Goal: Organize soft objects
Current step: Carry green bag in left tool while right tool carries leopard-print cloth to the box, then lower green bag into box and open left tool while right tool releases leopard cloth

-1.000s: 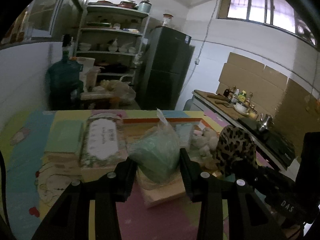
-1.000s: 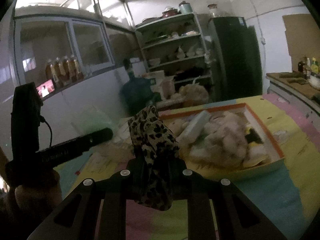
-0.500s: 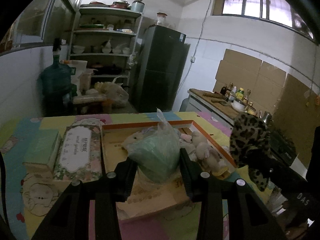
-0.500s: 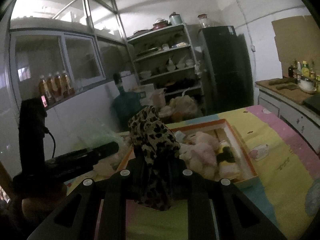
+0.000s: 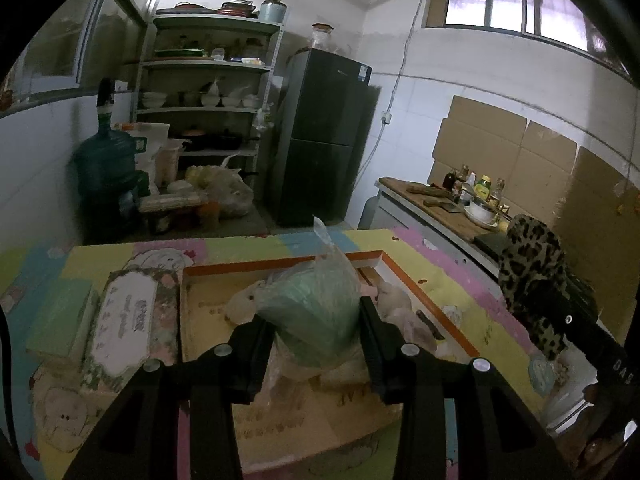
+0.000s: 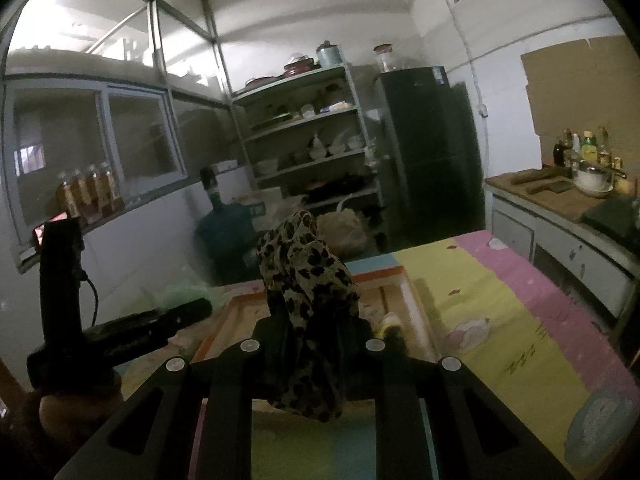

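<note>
My left gripper (image 5: 316, 320) is shut on a clear plastic bag of pale green soft stuff (image 5: 316, 304), held above an orange-rimmed cardboard box (image 5: 432, 304) with several plush toys (image 5: 244, 304) inside. My right gripper (image 6: 312, 332) is shut on a leopard-print cloth (image 6: 308, 276) that sticks up and hangs down between the fingers. The same cloth (image 5: 528, 272) shows at the right edge of the left wrist view. In the right wrist view the left gripper's body (image 6: 132, 328) is at the left, with the box (image 6: 412, 296) beyond the cloth.
A colourful play mat (image 6: 500, 316) covers the table. A floral tissue box (image 5: 128, 324) and a green pack (image 5: 60, 320) lie left of the orange box. A shelf unit (image 5: 208, 92), dark fridge (image 5: 324, 136), water jug (image 5: 106, 160) and kitchen counter (image 5: 440, 208) stand beyond.
Both grippers have drawn back from the box with their loads, the right one rising a little; the box and toys look farther away and more of the room is in view.
</note>
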`<state>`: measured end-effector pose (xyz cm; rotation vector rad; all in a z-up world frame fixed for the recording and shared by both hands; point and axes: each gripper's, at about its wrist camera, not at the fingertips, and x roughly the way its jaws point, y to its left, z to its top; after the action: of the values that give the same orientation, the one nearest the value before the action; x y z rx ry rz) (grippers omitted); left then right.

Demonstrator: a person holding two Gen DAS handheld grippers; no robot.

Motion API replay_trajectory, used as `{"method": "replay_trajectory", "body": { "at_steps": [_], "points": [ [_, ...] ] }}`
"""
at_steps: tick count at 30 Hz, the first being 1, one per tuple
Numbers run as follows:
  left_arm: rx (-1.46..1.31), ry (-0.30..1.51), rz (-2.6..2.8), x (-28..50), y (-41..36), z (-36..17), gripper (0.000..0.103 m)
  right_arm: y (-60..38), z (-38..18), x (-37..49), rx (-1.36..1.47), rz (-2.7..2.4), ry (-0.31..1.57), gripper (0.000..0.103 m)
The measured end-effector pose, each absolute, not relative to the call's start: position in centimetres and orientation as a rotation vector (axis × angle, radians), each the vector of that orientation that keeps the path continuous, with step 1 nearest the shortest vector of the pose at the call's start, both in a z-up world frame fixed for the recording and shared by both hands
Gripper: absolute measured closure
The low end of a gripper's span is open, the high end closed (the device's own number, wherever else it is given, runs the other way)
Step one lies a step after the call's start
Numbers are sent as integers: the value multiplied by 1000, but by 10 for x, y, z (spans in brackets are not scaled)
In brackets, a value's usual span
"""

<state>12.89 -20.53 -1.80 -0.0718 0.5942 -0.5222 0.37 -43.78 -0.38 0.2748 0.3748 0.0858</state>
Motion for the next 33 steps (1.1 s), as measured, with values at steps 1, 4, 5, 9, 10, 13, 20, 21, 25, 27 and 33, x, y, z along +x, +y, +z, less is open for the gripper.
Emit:
{"method": "replay_trajectory", "body": {
  "at_steps": [1,4,5,9,10,13,20,21,25,27,33],
  "points": [
    [-73,594,-520,131,-207,-18,61,-441,-3,6,274,86,374,85],
    [-74,603,-516,140,-213,-19,61,-448,-3,18,265,87,376,84],
    [-75,605,-516,142,-214,-20,61,-450,-2,22,264,90,379,84],
    [-80,613,-510,153,-221,-21,61,-457,-4,40,257,104,396,84],
    [-81,615,-507,155,-222,-21,61,-459,-4,44,255,107,401,84],
    [-87,625,-500,164,-226,-23,61,-464,-6,60,258,125,419,84],
    [-99,639,-463,184,-229,-25,61,-478,-15,98,277,134,466,84],
    [-100,641,-458,187,-229,-25,61,-480,-16,105,282,132,477,84],
    [-106,655,-442,196,-229,-28,61,-484,-23,127,310,156,512,84],
    [-111,667,-435,201,-228,-31,61,-486,-26,137,317,166,531,84],
    [-113,722,-410,214,-226,-46,61,-485,-40,165,336,212,597,84]
  ]
}}
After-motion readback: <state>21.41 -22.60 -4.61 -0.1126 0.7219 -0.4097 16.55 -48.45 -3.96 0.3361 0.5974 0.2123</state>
